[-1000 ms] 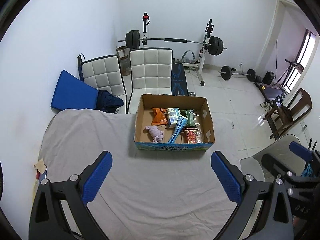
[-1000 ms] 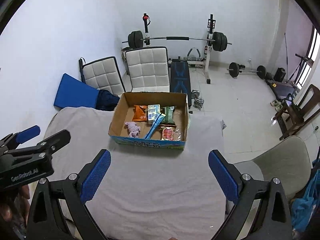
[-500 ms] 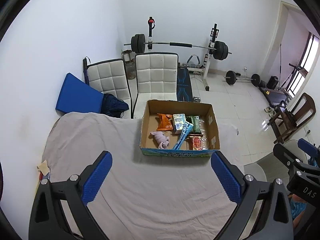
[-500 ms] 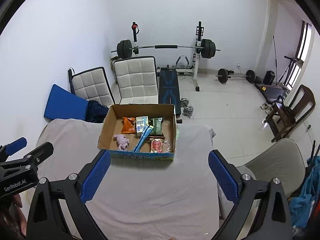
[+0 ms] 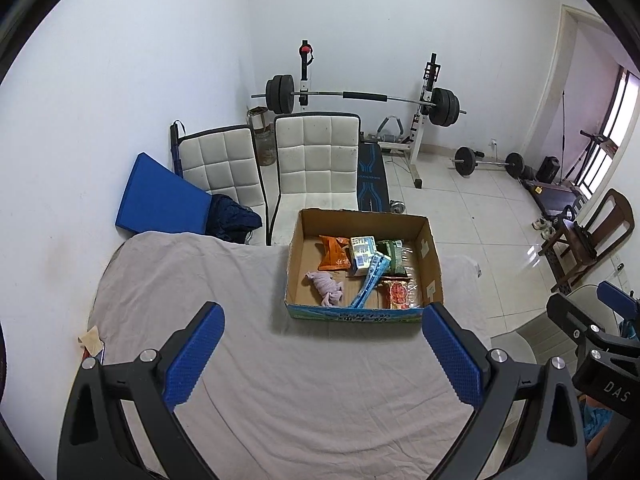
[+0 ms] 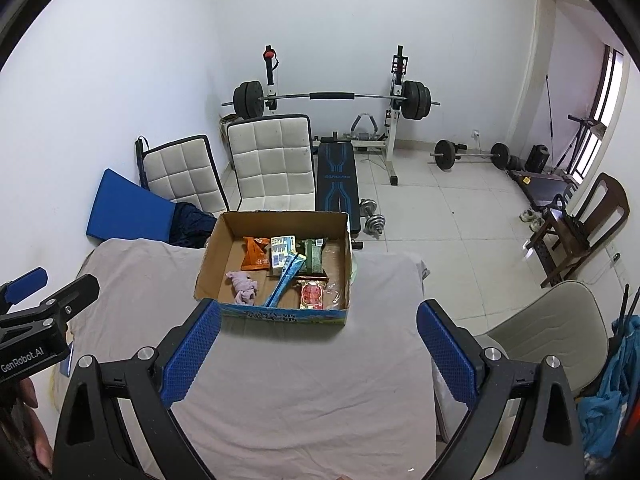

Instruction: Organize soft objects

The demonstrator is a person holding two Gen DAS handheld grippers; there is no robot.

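The cardboard box [image 5: 362, 268] sits open-topped on the table [image 5: 304, 392], which is draped in a pale grey cloth, and everything else can be placed from it. Inside the box, toward its near-left corner, lies a crumpled pink cloth [image 5: 329, 287]. Behind that, at the far wall, is an orange packet [image 5: 333, 253], with a white carton [image 5: 362, 254] just to its right and a green packet [image 5: 391, 255] beside that. A long blue packet [image 5: 371, 279] runs diagonally from the carton toward the box's near wall, and a clear pack with red contents [image 5: 399, 291] lies in the near-right corner (its label is too small to read).

The left claw [image 5: 322, 360] hangs above the cloth on the near side of the box, its blue-padded fingers [image 5: 194, 356] spread wide with nothing between them. The right claw [image 6: 318, 354] is likewise on the near side of the box, wide apart and empty, its left fingertip overlapping the box's near-left corner in the right wrist view; whether it touches cannot be told.

Beyond the box's far wall stand two white quilted chairs [image 5: 316, 160], with a blue mat [image 5: 160, 200] leaning against the wall to their left. Further back is a barbell rack [image 5: 362, 98]. To the right of the box a grey chair [image 6: 548, 320] stands by the table edge.
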